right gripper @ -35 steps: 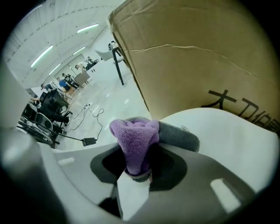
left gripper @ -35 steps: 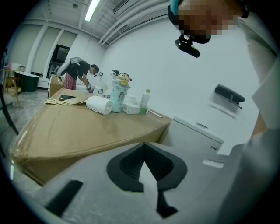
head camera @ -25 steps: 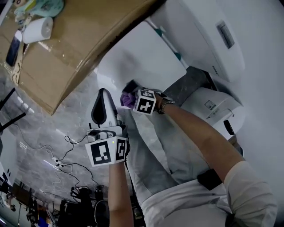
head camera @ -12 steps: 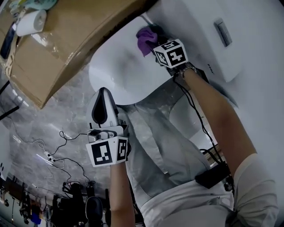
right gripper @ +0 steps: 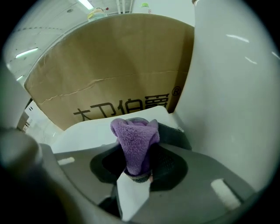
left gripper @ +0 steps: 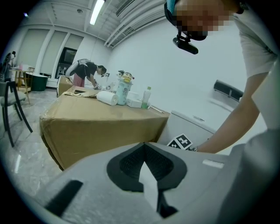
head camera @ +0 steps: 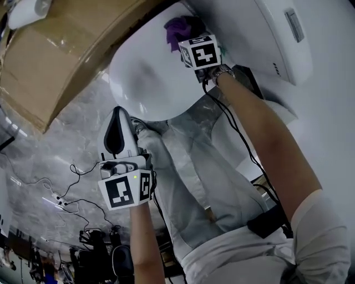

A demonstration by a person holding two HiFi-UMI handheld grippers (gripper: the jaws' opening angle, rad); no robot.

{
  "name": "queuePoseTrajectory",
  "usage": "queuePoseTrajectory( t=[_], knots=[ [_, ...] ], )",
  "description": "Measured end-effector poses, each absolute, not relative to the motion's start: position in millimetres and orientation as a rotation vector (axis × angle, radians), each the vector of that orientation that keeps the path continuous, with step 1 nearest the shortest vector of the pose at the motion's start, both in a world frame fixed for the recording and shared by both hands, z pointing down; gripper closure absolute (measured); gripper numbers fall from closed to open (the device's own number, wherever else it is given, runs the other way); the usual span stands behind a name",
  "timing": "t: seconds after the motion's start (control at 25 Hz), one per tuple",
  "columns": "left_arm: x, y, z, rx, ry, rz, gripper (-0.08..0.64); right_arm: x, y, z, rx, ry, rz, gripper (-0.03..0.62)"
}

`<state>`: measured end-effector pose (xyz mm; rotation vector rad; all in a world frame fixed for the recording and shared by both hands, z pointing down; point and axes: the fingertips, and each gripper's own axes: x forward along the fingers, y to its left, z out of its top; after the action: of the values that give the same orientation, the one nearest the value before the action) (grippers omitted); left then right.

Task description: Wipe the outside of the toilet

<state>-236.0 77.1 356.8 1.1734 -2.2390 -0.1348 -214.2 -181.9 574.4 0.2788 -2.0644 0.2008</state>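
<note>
We are moving the purple cloth (head camera: 177, 25), gripped tight in our right claw (head camera: 187, 34), from the front edge of the toilet lid (head camera: 141, 77) up to its back near the tank (head camera: 260, 33), so the wiping is progressing, while our left claw (head camera: 115, 119) is hanging closed and empty.

Prob. a lab/test hall — toilet (head camera: 150, 83) by cardboard box (head camera: 66, 50), loose cables (head camera: 62, 201) on floor (head camera: 50, 155), strip lights (left gripper: 97, 11) overhead.

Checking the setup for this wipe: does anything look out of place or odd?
The large brown cardboard box stands right up against the white toilet, closing off that side from the purple fleece cloth held in the right gripper. Nothing looks spilled or damaged.
</note>
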Motion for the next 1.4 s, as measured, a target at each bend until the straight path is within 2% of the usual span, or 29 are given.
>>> queuePoseTrajectory(
  t=[0.8,1.16,1.4],
  knots=[
    [-267,225,348,1.185,-2.271,-0.140,0.554,-197,116,598,-0.121,-1.908,0.199,0.448],
    [-239,196,347,1.108,-2.302,-0.138,0.554,-159,158,590,-0.459,-1.761,0.139,0.445],
    [-211,126,336,1.079,-2.308,-0.193,0.554,-131,81,567,-0.564,-1.802,-0.014,0.445]
  ],
)
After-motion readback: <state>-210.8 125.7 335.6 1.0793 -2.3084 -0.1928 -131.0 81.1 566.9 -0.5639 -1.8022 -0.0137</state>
